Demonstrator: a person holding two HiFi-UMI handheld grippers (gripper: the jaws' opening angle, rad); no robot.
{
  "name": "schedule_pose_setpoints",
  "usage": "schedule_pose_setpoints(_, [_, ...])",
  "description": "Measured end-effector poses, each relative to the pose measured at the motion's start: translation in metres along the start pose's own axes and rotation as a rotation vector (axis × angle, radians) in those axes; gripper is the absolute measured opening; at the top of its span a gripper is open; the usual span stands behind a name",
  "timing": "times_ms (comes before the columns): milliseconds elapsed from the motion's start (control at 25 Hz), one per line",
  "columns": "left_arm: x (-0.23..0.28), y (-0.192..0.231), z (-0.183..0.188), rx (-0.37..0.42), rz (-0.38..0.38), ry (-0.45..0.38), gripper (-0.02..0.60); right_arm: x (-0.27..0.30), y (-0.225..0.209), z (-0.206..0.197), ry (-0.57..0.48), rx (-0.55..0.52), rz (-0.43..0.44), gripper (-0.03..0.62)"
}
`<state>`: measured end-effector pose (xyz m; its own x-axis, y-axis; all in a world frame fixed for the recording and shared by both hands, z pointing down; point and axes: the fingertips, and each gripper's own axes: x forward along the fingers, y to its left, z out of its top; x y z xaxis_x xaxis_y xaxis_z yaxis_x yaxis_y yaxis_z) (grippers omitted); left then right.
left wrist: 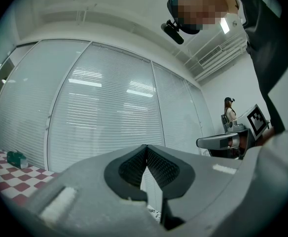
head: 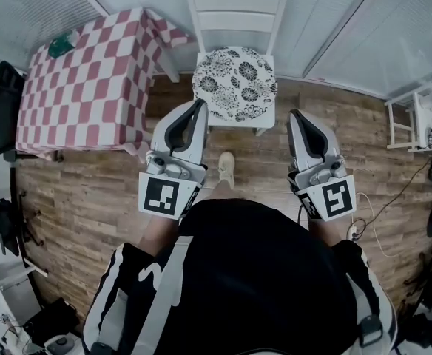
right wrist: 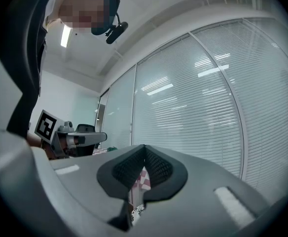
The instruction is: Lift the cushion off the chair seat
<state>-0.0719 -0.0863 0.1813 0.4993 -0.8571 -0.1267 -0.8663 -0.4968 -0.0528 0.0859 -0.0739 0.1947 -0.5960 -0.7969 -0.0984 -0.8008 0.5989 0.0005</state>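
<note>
Pink-and-white checked cloth (head: 83,87) covers the table at far left, with a small green object (head: 59,44) at its far corner. None of that belongs to the job.

Next comes the left gripper (head: 198,105), held out over the wood-plank floor (head: 83,198). Its jaws are closed pad to pad with nothing between them, and its own view shows only blinds beyond the tips.

At centre stands the white wooden chair (head: 235,9). The round black-and-white floral cushion (head: 235,82) lies flat on its seat, with nothing touching it. The left gripper's tips reach just beside the cushion's near left edge but make no contact that I can see.

The right gripper (head: 294,114) sits a little further back, near the seat's front right corner and apart from the cushion. Its jaws are likewise pressed together and empty. A white stand (head: 412,117) occupies the far right.

As I read it, the task has barely begun. The person faces the chair with a gripper at either side — an approach, no more. What remains is everything that matters: opening the jaws, taking hold of the cushion's edge, and raising it clear of the seat.
</note>
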Motion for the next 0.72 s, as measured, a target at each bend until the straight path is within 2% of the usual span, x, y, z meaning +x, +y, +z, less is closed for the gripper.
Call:
schedule_pose_setpoints(320, [0.031, 0.018, -0.006, -0.008, -0.019, 0.021, 0.005, 0.031, -0.011, 0.002, 0.007, 0.024, -0.003, 0.002])
schedule_pose_setpoints(720, [0.066, 0.050, -0.010, -0.008, -0.035, 0.023, 0.005, 0.071, -0.035, -0.003, 0.011, 0.006, -0.029, 0.002])
